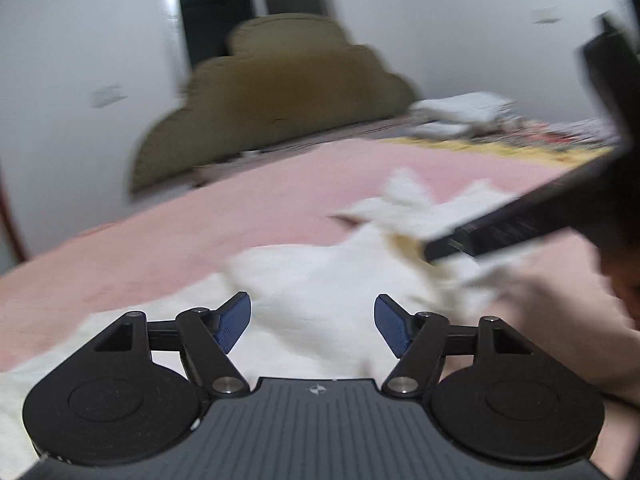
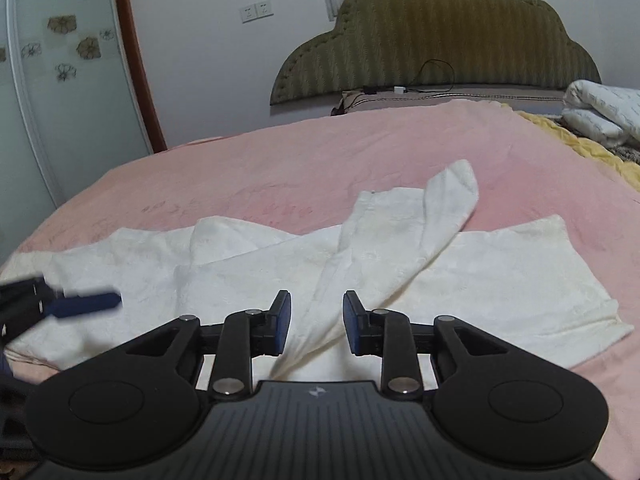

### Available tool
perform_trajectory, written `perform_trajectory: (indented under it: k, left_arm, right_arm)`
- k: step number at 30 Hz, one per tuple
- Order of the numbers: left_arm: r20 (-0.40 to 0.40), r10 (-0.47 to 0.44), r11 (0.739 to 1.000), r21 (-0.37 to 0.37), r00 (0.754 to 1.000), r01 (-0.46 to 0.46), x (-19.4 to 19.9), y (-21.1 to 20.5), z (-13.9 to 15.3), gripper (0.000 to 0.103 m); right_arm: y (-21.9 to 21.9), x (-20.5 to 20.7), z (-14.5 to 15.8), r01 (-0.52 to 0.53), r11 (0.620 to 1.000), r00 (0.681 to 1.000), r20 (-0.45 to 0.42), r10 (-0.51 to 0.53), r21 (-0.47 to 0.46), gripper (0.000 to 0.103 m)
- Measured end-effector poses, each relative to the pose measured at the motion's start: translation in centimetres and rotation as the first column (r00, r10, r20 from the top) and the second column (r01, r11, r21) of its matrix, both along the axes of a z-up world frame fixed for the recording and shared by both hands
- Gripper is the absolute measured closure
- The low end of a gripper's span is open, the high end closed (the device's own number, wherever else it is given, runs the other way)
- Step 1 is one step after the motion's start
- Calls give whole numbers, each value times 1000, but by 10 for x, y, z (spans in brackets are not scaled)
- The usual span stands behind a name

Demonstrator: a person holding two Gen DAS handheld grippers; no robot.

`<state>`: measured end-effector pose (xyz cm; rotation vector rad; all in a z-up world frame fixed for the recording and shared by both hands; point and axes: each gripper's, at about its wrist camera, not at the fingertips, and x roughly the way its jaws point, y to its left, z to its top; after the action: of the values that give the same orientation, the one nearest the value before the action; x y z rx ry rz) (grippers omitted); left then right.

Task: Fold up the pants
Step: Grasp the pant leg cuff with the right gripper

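Observation:
White pants (image 2: 360, 272) lie spread across a pink bed sheet (image 2: 280, 160), one leg folded back over the rest. My right gripper (image 2: 317, 322) hovers low over the middle of the pants. Its blue pads stand a little apart and grip no cloth. A blurred blue fingertip (image 2: 88, 304) of the left tool shows at the left edge over the pants. In the left wrist view, my left gripper (image 1: 313, 320) is wide open over the white pants (image 1: 320, 280) with nothing between its pads. The black body of the right tool (image 1: 520, 220) and a hand (image 1: 560, 320) cross on the right.
An olive padded headboard (image 2: 440, 40) stands at the far end of the bed, with a cable (image 2: 436, 68) along it. A folded white quilt (image 2: 600, 112) and a yellow blanket edge (image 2: 592, 148) lie at the far right. A wardrobe door (image 2: 40, 80) stands to the left.

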<state>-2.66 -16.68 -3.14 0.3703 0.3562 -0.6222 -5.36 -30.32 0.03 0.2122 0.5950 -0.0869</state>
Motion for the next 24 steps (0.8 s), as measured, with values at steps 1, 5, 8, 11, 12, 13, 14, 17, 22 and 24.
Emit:
perform_trajectory:
  k: [1,5,8,11,12,13,14,17,22,24]
  left_arm:
    - [-17,19,1000,20,1000,-18,6,-4,-6,31]
    - [-75,-2,998,69,997,7,9,-7,-26,31]
    - [-32,-23,994,110,999,27,2,-15,-26,30]
    - [-2,-13,989,150,1000,14,-2,-20,-31,22]
    - [0,-4,988,156,1000,4,-2,-21,-32,21]
    - [-6,2,988,156,1000,-1,-1,-21,-33,19]
    - [-19,7,989,150,1000,-4,1,-21,-33,17]
    - [-93,32,994,106,995,-22,15,-13,-32,7]
    - [-296,57,997,-28,954,-68,45,7,-36,0]
    - [-290,59,997,-24,955,-69,43,7,-35,0]
  right_arm:
    - [5,5,-5,-4,1000,1000,-15,3,-25,59]
    - [21,11,-28,-18,975,990,-141,-13,-221,37]
    - [10,-1,-15,-15,984,997,-75,2,-178,37]
    - [-6,11,11,45,984,999,18,-43,-174,37]
    - [-10,24,18,52,980,998,38,-45,-194,37]
    - [-14,39,21,51,974,998,46,-42,-223,37]
    - [-18,57,20,56,966,998,38,-48,-252,37]
    - [-37,115,8,71,958,996,-33,-83,-278,37]
    - [-48,185,-16,30,959,980,-180,-84,-282,38]
    - [-47,203,-30,-1,956,966,-247,-75,-294,38]
